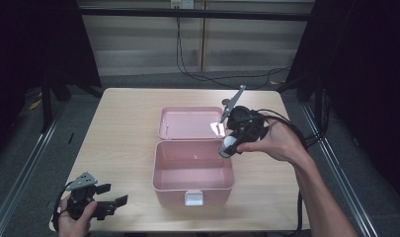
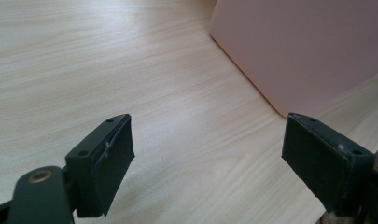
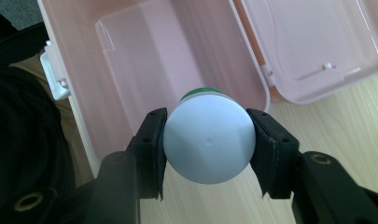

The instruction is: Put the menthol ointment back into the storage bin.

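- Floor: I log grey carpet at the left of the high view, with a metal rail running along the table's side; dark curtains hang to either side of the room.
- Left gripper: I see it in my left hand at the table's near left corner, jaws spread wide with nothing between them; its own view shows bare wood between the pads.
- Table: pale wood grain, matt.
- Pink box: centre of the table, white latch facing me, interior bare; its lid lies folded back flat behind it.
- Right gripper: held over the box's right rim, jaws clamped on a white round-capped bottle with a green edge showing behind the cap.
- Back wall: light panels, a black cable hanging down to the floor.
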`<state>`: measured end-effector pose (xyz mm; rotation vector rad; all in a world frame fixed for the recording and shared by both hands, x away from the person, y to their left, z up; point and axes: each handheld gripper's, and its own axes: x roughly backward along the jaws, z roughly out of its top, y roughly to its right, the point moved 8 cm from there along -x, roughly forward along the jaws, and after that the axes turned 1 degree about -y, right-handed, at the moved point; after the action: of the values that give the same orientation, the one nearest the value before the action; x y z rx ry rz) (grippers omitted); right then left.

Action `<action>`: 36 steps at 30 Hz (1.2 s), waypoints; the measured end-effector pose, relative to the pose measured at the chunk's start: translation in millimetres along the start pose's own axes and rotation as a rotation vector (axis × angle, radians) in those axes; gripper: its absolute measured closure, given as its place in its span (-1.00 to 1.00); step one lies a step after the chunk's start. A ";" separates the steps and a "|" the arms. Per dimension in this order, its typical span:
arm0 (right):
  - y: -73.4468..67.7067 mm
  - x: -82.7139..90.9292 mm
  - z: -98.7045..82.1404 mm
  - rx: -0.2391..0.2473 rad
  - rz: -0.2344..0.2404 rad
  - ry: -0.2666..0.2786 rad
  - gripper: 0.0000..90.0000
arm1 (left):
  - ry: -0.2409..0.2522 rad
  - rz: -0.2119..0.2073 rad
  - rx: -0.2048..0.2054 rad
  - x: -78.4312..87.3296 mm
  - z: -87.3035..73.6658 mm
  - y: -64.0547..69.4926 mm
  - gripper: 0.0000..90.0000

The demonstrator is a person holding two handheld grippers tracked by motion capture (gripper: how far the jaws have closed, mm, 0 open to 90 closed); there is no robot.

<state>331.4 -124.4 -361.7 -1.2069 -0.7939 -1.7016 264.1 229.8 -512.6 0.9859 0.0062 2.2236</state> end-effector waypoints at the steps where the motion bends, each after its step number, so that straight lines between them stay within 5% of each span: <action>1: 0.0 0.0 0.0 0.000 0.000 0.000 0.14 | 0.000 0.000 0.000 0.0 0.0 0.0 -0.63; 36: -29.0 -55.6 60.3 0.129 0.096 -0.021 0.14 | -0.002 -0.002 0.003 0.9 -0.5 -0.6 -0.63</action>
<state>336.1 -44.3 -395.1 -1.1572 -0.8325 -1.5386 263.7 231.0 -512.5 0.9896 0.0095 2.2217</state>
